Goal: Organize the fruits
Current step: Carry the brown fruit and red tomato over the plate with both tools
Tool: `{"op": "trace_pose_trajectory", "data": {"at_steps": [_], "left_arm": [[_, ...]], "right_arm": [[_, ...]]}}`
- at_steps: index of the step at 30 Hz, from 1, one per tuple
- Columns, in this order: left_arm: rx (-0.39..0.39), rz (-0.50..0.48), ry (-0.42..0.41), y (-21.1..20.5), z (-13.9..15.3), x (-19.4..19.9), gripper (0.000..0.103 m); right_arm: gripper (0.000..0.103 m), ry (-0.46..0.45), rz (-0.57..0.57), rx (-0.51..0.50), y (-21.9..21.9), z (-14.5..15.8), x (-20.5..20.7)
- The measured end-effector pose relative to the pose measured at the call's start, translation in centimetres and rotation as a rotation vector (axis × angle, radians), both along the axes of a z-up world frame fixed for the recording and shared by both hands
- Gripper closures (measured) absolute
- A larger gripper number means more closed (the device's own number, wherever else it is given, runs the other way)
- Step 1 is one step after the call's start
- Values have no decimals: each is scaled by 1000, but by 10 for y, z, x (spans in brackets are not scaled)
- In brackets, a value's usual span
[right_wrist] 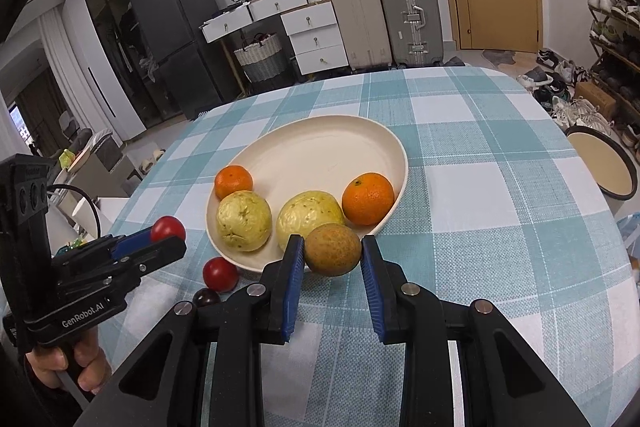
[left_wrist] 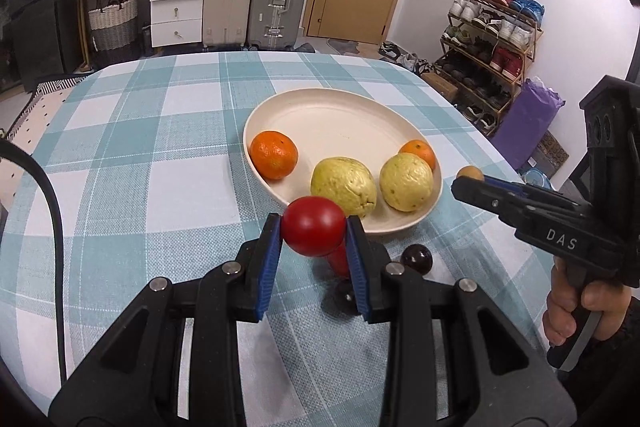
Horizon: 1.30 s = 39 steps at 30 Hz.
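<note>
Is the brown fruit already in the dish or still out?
Out. The right gripper is shut on the brown fruit, holding it in front of the dish's near rim, not resting inside with the oranges.

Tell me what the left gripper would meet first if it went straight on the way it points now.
Probably the near rim of the cream oval plate, then the yellow-green guava behind it. The left gripper holds a red tomato; depth is unclear.
</note>
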State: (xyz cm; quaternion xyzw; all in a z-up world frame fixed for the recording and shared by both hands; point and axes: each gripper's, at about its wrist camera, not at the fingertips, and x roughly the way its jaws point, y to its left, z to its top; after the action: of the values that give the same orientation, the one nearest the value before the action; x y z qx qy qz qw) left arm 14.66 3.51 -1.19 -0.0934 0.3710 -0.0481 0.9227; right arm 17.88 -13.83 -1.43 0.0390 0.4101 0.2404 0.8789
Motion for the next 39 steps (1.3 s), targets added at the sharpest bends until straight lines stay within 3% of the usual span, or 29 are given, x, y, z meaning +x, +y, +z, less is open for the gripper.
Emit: {"op": "trace_pose_trajectory", "data": {"at_steps": [9, 24, 39], "left_arm": [[20, 13, 9, 8, -6, 25, 74], [38, 27, 17, 16, -12, 48, 74], [78, 15, 26, 9, -18, 63, 74]], "right_arm": [[74, 10, -47, -9, -6, -10, 13], [74, -8, -7, -61, 3, -14, 32], [74, -25, 33, -48, 14, -16, 41]]}}
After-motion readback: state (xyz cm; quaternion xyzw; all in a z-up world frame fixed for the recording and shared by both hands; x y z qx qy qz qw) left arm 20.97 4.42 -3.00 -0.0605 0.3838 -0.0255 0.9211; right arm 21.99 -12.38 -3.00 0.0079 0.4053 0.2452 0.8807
